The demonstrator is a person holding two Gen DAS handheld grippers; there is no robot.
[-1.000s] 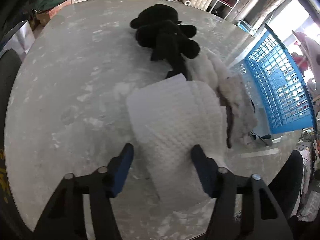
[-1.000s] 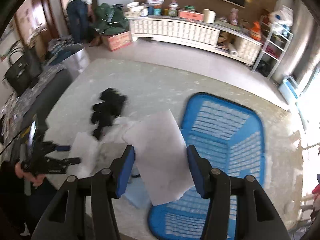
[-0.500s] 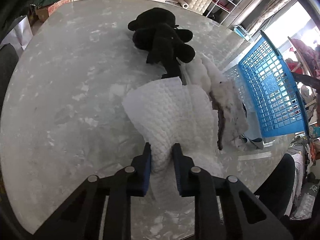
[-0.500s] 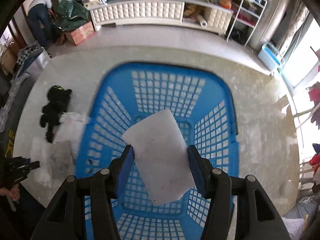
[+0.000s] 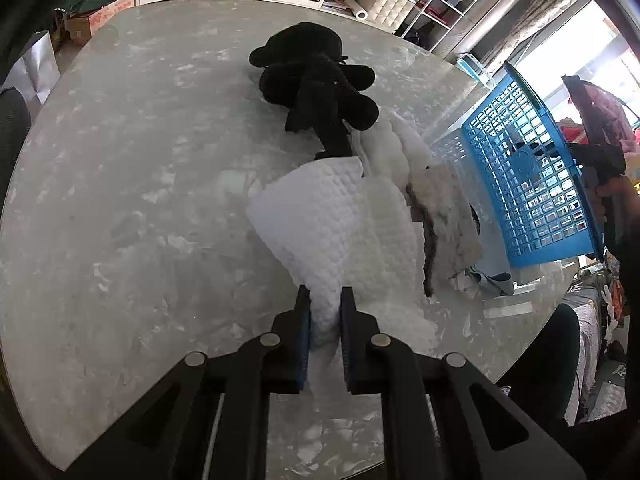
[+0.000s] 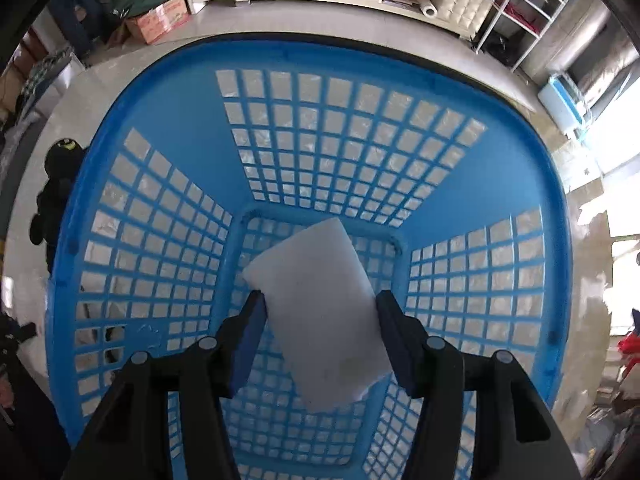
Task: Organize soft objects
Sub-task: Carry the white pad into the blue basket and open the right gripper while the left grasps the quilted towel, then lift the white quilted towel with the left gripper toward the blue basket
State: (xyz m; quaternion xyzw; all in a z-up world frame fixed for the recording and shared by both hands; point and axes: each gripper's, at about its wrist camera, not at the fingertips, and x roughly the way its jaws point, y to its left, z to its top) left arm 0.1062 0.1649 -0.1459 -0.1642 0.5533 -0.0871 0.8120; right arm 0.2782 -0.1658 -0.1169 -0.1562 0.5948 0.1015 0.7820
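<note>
Left wrist view is showing the left gripper (image 5: 325, 312) pinching the near end of a white waffle-textured cloth (image 5: 332, 224), its jaws drawn in tight against the bunched fabric between them. The cloth is fanning out ahead of the gripper over the marbled grey table (image 5: 120, 200). A black plush toy (image 5: 316, 84) is lying beyond the cloth, its lower end touching the cloth's far edge. Just to the right, a fluffy white item (image 5: 400, 148) and a shaggy cream piece with dark trim (image 5: 448, 216) are lying against the cloth. A blue plastic basket (image 5: 528, 176) is standing near the table's right edge, close beside the shaggy piece.

From the right wrist view, the right gripper (image 6: 320, 320) is hanging over the basket (image 6: 460, 100), looking down into it. Its jaws are standing wide apart with a flat white sheet-like pad (image 6: 316, 312) between them; the pad is tilted, and I cannot tell whether the pads are actually gripping it or whether it is resting on the basket's lattice floor. The plush toy (image 6: 52, 200) is showing outside the basket's left wall.
</note>
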